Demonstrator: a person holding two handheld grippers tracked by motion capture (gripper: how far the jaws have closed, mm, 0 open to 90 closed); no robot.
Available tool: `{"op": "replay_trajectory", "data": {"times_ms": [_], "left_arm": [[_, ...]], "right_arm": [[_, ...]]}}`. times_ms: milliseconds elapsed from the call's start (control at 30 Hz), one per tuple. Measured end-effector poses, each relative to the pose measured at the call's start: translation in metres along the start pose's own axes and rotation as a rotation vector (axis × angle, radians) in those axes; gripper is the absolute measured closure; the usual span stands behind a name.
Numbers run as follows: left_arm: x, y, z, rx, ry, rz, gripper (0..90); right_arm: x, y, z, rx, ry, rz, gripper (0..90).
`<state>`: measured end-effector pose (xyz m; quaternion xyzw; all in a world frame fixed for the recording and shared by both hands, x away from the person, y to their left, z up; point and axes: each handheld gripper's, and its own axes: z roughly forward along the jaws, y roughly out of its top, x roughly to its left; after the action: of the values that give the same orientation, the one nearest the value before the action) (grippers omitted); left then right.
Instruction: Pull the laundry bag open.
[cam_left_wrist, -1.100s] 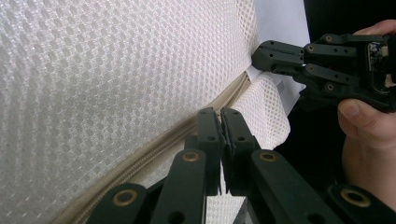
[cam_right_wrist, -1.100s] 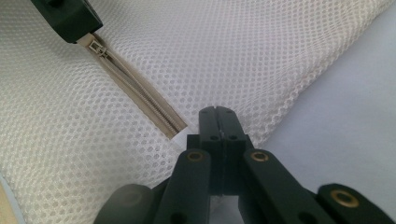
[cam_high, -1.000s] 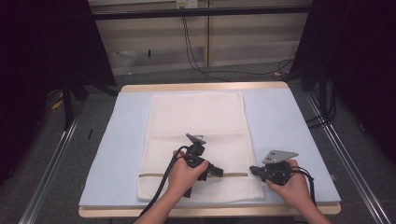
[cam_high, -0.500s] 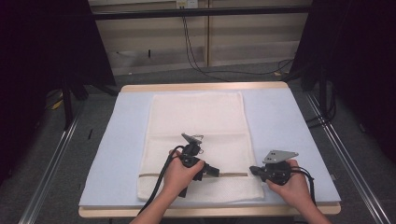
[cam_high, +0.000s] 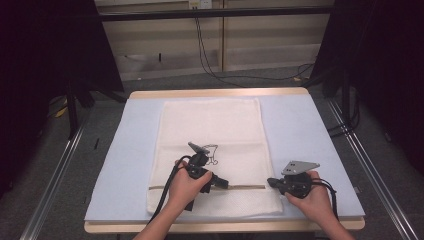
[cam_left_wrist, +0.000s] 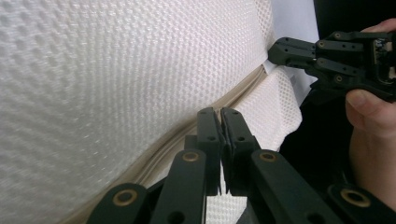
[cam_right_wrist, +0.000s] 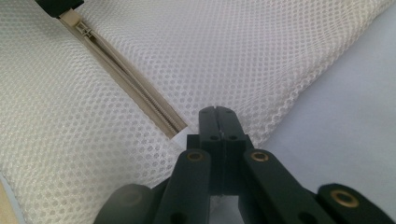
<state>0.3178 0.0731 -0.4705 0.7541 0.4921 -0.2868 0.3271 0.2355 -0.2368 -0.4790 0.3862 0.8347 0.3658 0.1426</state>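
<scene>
A white mesh bag (cam_high: 210, 125) lies flat on the light blue mat (cam_high: 300, 130). A beige zipper (cam_high: 245, 187) runs across the bag near its front edge. My left gripper (cam_high: 226, 184) sits on that zipper line, pointing right, and is shut on the zipper pull (cam_right_wrist: 71, 16). In the left gripper view its jaws (cam_left_wrist: 220, 114) are pressed together over the zipper (cam_left_wrist: 243, 91). My right gripper (cam_high: 271, 182) points left at the bag's right edge. It (cam_right_wrist: 217, 112) is shut on the mesh just past the zipper's (cam_right_wrist: 130, 79) end.
The mat covers a wooden table (cam_high: 215, 93) whose front edge lies just under both hands. Metal rails (cam_high: 60, 170) run along the floor on both sides. Cables (cam_high: 210, 60) trail on the floor behind the table.
My left gripper has slid slightly to the left along the zipper line. The right gripper has stayed where it was.
</scene>
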Motion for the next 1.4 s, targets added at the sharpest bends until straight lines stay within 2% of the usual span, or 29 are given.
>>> {"op": "replay_trajectory", "data": {"times_ms": [267, 500, 633, 733, 867, 900, 1033, 1133, 1300, 1333, 1400], "left_arm": [[0.004, 0.000, -0.007, -0.002, 0.017, 0.012, 87.4], [0.004, -0.001, -0.008, -0.001, 0.003, 0.010, 87.4], [0.005, -0.001, -0.010, 0.001, 0.015, 0.015, 87.4], [0.006, -0.002, -0.012, -0.003, -0.008, 0.012, 87.5], [0.007, -0.001, -0.014, 0.005, 0.007, 0.020, 87.5], [0.008, -0.002, -0.014, 0.006, -0.008, 0.015, 87.5], [0.009, -0.003, -0.017, 0.001, -0.011, 0.010, 87.5], [0.011, -0.004, -0.022, -0.006, 0.002, 0.005, 87.4], [0.012, -0.005, -0.026, -0.010, -0.004, 0.000, 87.4], [0.013, -0.006, -0.027, -0.010, 0.011, 0.010, 87.4], [0.014, -0.007, -0.029, -0.017, 0.001, -0.001, 87.4]], "right_arm": [[-0.001, 0.000, 0.000, -0.003, 0.009, 0.007, 90.0], [-0.001, 0.000, 0.000, -0.003, 0.009, 0.007, 90.0], [-0.001, 0.000, 0.000, -0.004, 0.008, 0.004, 90.0], [-0.001, -0.001, 0.000, -0.002, 0.009, 0.011, 90.0], [-0.001, 0.000, 0.000, -0.003, 0.009, 0.009, 90.0], [-0.001, 0.000, 0.000, -0.003, 0.009, 0.008, 90.0], [-0.001, 0.000, 0.000, -0.001, 0.009, 0.012, 90.0], [-0.001, 0.000, 0.000, 0.000, 0.009, 0.010, 90.0], [-0.001, 0.000, 0.000, -0.004, 0.010, 0.005, 90.0], [-0.001, 0.000, 0.000, -0.003, 0.010, 0.006, 90.0], [-0.001, 0.000, 0.000, -0.001, 0.009, 0.010, 90.0]]}}
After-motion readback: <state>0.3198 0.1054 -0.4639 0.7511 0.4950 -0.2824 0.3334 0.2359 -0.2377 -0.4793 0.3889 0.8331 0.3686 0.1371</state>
